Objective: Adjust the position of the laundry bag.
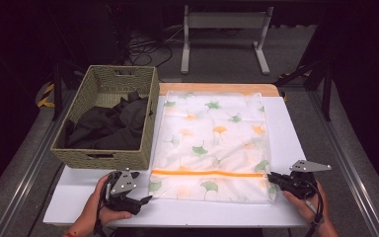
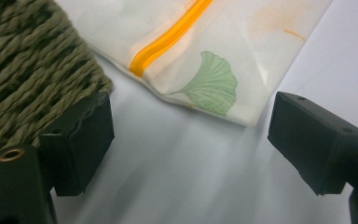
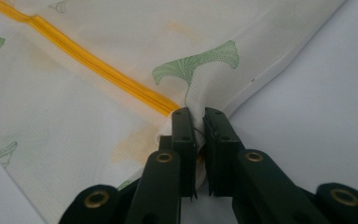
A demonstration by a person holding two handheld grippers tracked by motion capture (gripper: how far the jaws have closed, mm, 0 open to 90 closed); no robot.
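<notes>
Right gripper (image 3: 199,122) pinches the leaf-print laundry bag (image 1: 212,133) at its zipper end, lower right; left gripper (image 2: 189,140) gapes empty, lower left

1. One white laundry bag (image 1: 212,143) with one orange zipper (image 1: 207,173).
2. One woven basket (image 1: 98,158).
3. One heap of dark clothes (image 1: 111,126) inside the basket.
4. Two grippers: left gripper (image 1: 147,199), right gripper (image 1: 270,176).

- The laundry bag (image 1: 212,143) lies flat on the counter (image 1: 286,128), between the two tools.
- The right tool (image 1: 275,178) sits at the bag's near right corner, touching it.
- The left tool (image 1: 145,200) rests just left of the bag's near left corner.
- The basket (image 1: 86,153) stands beyond the left tool, beside the bag.
- The clothes (image 1: 111,123) lie in the basket.
</notes>
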